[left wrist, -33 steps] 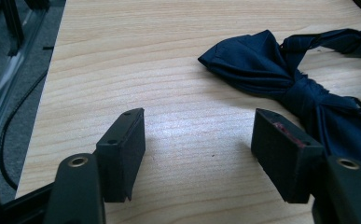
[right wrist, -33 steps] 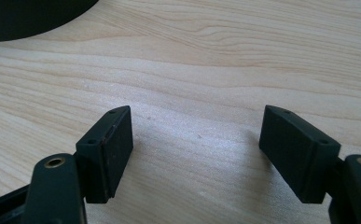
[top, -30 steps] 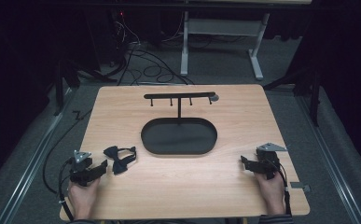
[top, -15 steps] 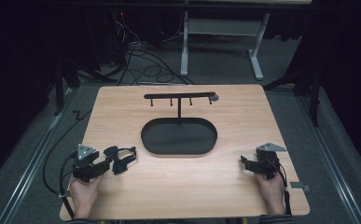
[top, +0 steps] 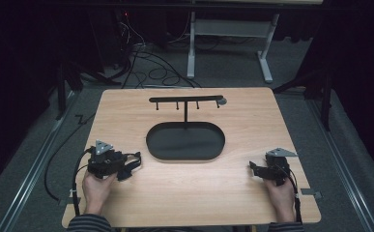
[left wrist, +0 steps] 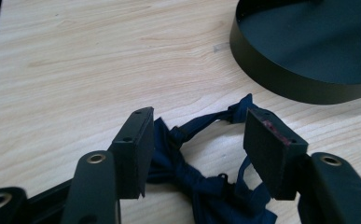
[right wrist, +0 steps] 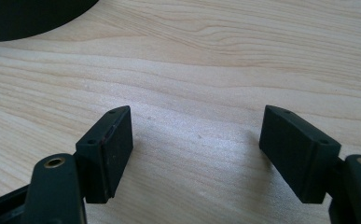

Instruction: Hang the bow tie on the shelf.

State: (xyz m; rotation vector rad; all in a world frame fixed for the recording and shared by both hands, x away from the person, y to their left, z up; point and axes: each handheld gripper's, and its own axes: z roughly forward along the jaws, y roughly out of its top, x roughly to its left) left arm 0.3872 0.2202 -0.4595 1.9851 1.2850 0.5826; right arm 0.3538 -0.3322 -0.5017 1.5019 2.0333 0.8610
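Note:
A dark navy bow tie lies crumpled on the wooden table, its strap looping toward the black oval tray. My left gripper stands over it. Its jaws have just been closing and sit either side of the fabric; the left pad touches cloth, and bare table shows between the pads. My right gripper rests near the table's right front, open, with only bare wood between its pads.
From the tray rises a thin post with a black crossbar that carries small pegs. A curve of the tray shows in the right gripper view. Cables and a desk frame lie on the dark floor beyond the table.
My left gripper has moved up and to the right, over the bow tie, and its jaws have narrowed around it. The bow tie and the right gripper have stayed put.

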